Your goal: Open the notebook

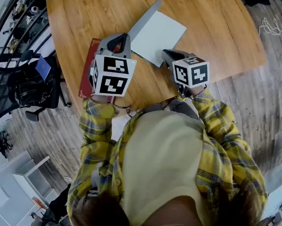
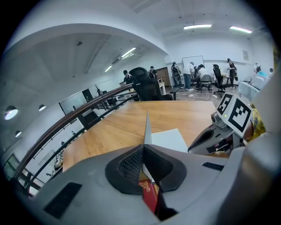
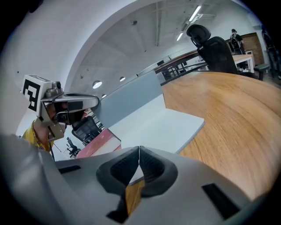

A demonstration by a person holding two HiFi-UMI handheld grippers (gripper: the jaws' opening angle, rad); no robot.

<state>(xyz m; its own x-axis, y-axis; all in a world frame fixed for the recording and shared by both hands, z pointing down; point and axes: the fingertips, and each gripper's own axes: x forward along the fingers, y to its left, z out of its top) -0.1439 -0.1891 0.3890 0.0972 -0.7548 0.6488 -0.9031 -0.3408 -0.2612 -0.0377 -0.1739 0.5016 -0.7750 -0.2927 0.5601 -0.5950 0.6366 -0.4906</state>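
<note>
Pinching a grey leaf [image 1: 143, 21] of the notebook [image 1: 160, 38] upright in my left tool [image 1: 119, 45] above the bench [image 1: 91, 9]; my right tool [image 1: 168, 55], jaws together, holds nothing.

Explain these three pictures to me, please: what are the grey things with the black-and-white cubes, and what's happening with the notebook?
There is no robot here. A person in a plaid shirt holds a two-jawed hand tool, a gripper, in each hand. The patterned cubes are parts of those tools. The head view comes from a camera on the person's head, looking down. The other two come from cameras riding on each gripper, looking along its jaws. On the wooden table lies a notebook. The left gripper is shut on a grey leaf, which stands raised above the red cover. The right gripper has its jaws together with nothing between them, at the near edge of the white pages.
</note>
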